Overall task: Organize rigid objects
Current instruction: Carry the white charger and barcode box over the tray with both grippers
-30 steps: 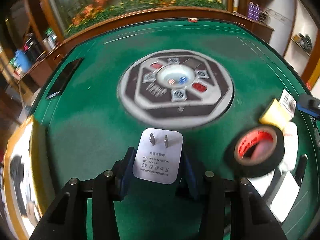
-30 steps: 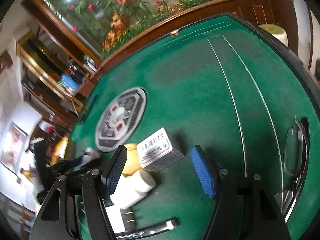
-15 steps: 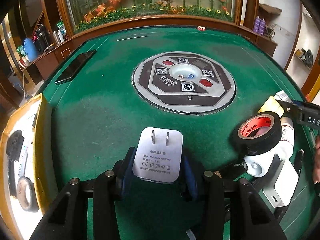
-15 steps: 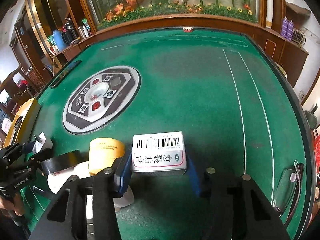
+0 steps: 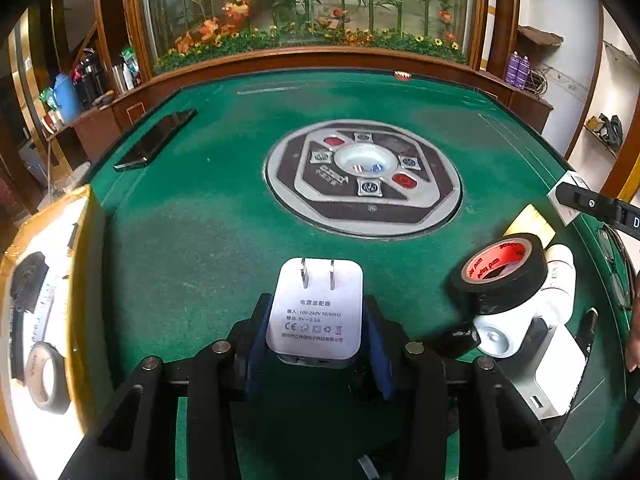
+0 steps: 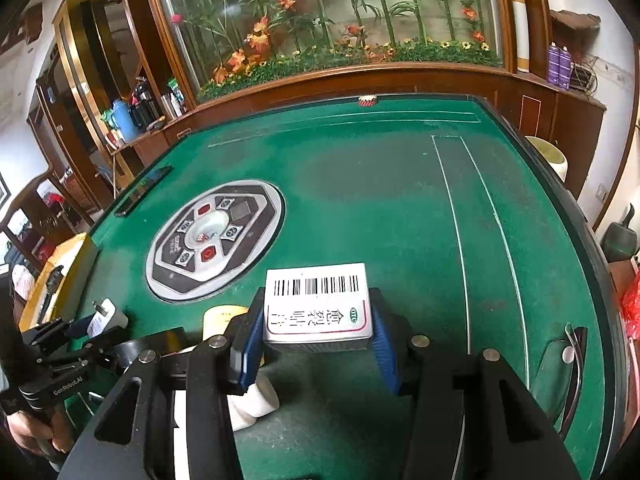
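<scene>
Here, in the left wrist view, our left gripper clamped a white two-pronged plastic power adapter above the green felt table, while, in the right wrist view, our right gripper, its jaws having just closed, pinched a white barcoded cardboard box over the same table.

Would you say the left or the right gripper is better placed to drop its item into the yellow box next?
Left, probably. The left gripper grips the white charger, with the yellow box close beside it. The right gripper holds the barcode carton farther away.
</scene>
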